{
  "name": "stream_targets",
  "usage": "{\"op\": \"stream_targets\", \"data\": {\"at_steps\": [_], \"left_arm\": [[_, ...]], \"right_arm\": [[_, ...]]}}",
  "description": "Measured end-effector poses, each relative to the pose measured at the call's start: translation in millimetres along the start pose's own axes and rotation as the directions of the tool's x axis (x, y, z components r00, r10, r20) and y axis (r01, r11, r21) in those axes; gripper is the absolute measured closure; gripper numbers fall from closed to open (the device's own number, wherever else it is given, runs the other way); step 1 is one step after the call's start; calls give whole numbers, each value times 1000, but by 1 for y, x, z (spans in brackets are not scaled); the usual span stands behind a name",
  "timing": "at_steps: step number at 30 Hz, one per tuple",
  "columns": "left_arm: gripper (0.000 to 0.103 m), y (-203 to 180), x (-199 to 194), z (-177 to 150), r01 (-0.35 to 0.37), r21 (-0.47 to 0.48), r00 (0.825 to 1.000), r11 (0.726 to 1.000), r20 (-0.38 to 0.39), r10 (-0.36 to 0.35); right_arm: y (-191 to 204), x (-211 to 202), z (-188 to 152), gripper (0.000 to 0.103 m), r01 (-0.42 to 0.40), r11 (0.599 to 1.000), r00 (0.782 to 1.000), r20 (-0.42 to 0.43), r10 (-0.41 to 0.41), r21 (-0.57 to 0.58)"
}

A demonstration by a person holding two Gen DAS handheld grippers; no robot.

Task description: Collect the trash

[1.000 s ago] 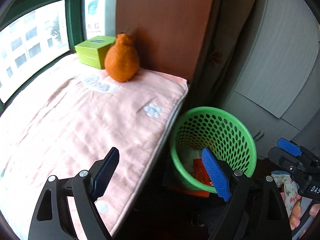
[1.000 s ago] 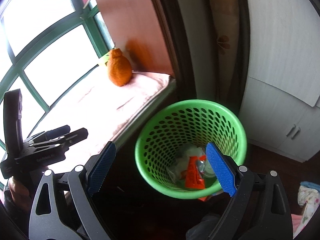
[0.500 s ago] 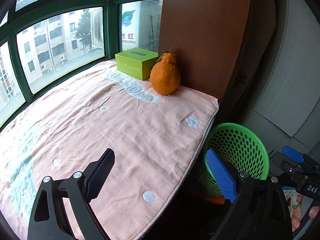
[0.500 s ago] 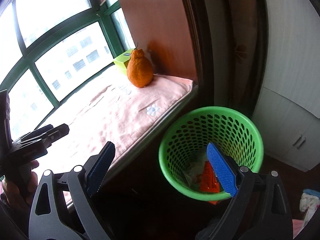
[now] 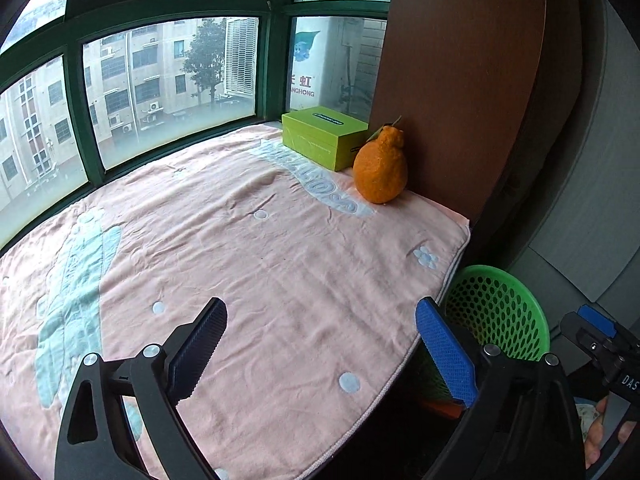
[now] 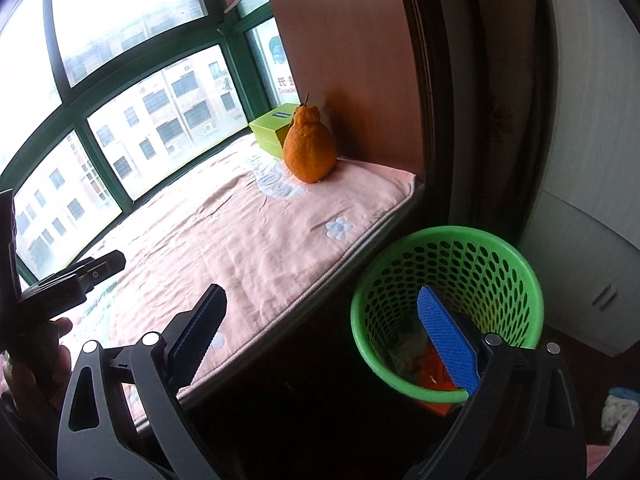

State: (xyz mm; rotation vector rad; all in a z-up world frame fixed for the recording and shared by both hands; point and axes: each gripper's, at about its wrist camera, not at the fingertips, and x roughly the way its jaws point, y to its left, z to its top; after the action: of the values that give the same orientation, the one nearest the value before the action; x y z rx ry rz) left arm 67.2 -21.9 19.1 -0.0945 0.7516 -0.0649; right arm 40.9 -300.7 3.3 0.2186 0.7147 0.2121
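Note:
A green perforated basket (image 6: 480, 272) stands on the floor beside the window seat. Inside it lie an orange-red wrapper (image 6: 430, 364) and some pale crumpled trash. My right gripper (image 6: 320, 292) hovers between the seat's edge and the basket, its jaws opening with nothing between them. My left gripper (image 5: 320, 308) hangs wide open over the pink blanket (image 5: 240, 240), empty, with the basket (image 5: 500, 312) at its lower right. No loose trash shows on the blanket.
A bumpy orange fruit (image 5: 380, 172) and a lime-green box (image 5: 320, 136) sit at the seat's far corner against a brown panel (image 5: 460, 80). Green-framed windows (image 5: 168, 76) border the seat. Grey cabinet doors (image 6: 592, 260) stand behind the basket.
Both views have swung up and left from the basket toward the window seat. The basket has slid to the lower right in each. Both pairs of jaws stand slightly wider.

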Motion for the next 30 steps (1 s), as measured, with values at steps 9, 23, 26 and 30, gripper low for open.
{"op": "stream_targets", "data": {"at_steps": [9,23,26,30], "left_arm": [[10,7,-11,-2,-13,-3,1000,1000,12,13],[9,19,-18,-10,-18,-32,1000,999,3,18],[9,21,-19,-11,-18,-34,1000,999,1,18],[9,21,-21,-13,-22,-30,1000,999,1,22]], "right_arm": [[8,-3,-3,5,17,1000,1000,11,-17,-16],[23,-9,-2,5,81,994,996,29,-79,-79],[26,-9,-3,5,92,991,995,34,-89,-92],[29,-12,-2,5,94,991,995,39,-90,-98]]}}
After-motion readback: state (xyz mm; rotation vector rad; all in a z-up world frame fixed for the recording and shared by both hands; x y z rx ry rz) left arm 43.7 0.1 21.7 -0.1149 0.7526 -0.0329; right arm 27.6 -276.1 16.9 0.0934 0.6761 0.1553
